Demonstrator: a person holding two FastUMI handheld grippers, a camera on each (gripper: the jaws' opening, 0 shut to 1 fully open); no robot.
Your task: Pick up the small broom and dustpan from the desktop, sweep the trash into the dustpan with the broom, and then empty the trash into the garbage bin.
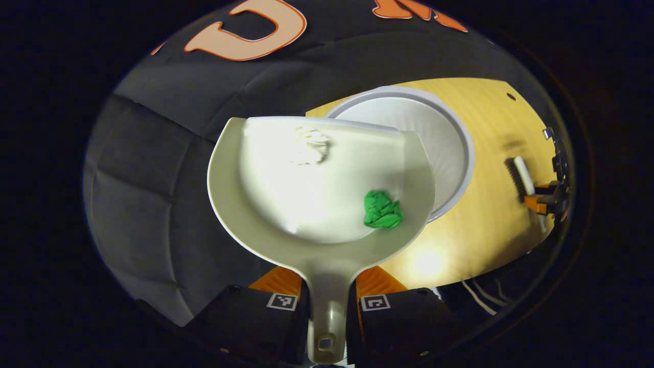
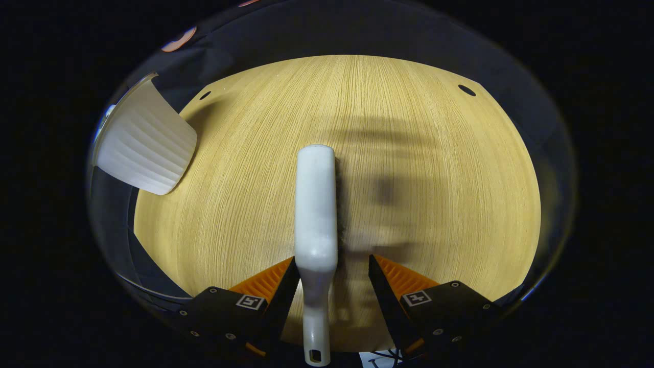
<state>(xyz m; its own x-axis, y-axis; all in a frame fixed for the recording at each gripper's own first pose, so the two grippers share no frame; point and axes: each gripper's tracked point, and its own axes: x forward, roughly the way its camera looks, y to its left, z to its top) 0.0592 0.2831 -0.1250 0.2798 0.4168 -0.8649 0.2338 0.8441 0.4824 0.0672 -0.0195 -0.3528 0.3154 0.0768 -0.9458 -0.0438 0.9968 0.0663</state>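
The left gripper's (image 1: 328, 299) jaws are clamped on the dustpan (image 1: 322, 204) handle above the bin (image 1: 454, 153); the right gripper's (image 2: 331, 276) are spread around the broom (image 2: 316, 204).

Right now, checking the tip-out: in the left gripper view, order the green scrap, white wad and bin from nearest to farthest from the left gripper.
1. green scrap, right side of the dustpan.
2. white wad, near the pan's front lip.
3. garbage bin, beyond the lip, on the right.
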